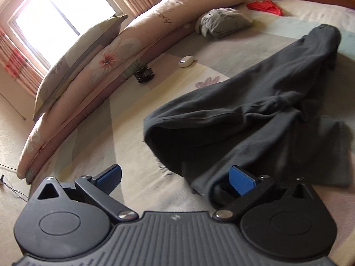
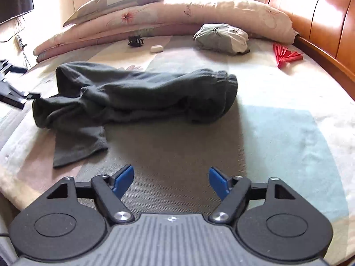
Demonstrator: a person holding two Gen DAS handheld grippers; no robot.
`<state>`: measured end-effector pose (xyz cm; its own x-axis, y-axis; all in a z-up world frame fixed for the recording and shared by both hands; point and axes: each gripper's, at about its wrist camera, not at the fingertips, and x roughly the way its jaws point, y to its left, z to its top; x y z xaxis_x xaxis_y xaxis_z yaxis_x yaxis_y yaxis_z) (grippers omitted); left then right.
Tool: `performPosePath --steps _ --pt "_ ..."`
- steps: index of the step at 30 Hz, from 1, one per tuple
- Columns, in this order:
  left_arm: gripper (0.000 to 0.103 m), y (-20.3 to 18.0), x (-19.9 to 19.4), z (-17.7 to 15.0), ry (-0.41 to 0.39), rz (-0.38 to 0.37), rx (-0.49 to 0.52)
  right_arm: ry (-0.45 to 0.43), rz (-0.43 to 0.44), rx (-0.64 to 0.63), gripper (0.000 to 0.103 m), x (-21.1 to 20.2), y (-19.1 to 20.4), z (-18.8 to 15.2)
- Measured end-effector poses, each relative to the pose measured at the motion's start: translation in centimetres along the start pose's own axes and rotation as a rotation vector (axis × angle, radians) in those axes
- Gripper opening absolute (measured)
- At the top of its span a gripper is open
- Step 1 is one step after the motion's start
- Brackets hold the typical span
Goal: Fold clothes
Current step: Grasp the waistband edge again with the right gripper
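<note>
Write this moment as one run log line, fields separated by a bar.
step: fold dark trousers | left gripper: open, trouser leg beside one pad | right gripper: open, empty | trousers: bunched on bed

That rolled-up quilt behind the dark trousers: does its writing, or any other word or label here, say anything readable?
Quilt: a cursive word, too distorted to read; it may end in "ncy".
Bedsheet: faint dark marks beside the trousers, unreadable.
Left tongs and right tongs: a small emblem, no words.
Nothing else carries text.

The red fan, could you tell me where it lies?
In the right wrist view, the red fan lies far right on the bed, beside the wooden headboard.
</note>
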<state>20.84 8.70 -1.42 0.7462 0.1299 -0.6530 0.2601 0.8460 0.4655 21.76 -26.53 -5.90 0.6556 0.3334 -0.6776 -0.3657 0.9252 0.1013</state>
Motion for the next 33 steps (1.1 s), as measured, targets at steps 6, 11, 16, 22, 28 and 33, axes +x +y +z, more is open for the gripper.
performPosePath --steps 6,11,16,22,28,33 --pt "0.102 -6.4 -2.6 -1.2 -0.041 -0.191 -0.042 -0.072 0.002 0.102 0.071 4.8 -5.0 2.1" --pt "0.102 -10.4 -1.8 -1.0 -0.03 -0.283 -0.09 -0.132 0.089 0.189 0.077 8.5 -7.3 2.2" --pt "0.102 -11.8 -0.7 -0.7 -0.008 -0.306 -0.099 -0.166 0.089 0.145 0.094 9.8 -6.9 3.0" --pt "0.102 -11.5 -0.2 -0.7 0.014 -0.294 -0.118 -0.141 0.126 -0.001 0.045 10.0 -4.6 4.1" --pt "0.102 -11.6 -0.5 -0.7 0.013 -0.3 -0.135 -0.152 0.203 0.165 0.044 10.3 -6.7 4.0" --pt "0.102 -11.7 -1.2 -0.5 -0.006 -0.311 -0.115 -0.143 0.268 0.282 0.011 9.0 -8.1 3.4"
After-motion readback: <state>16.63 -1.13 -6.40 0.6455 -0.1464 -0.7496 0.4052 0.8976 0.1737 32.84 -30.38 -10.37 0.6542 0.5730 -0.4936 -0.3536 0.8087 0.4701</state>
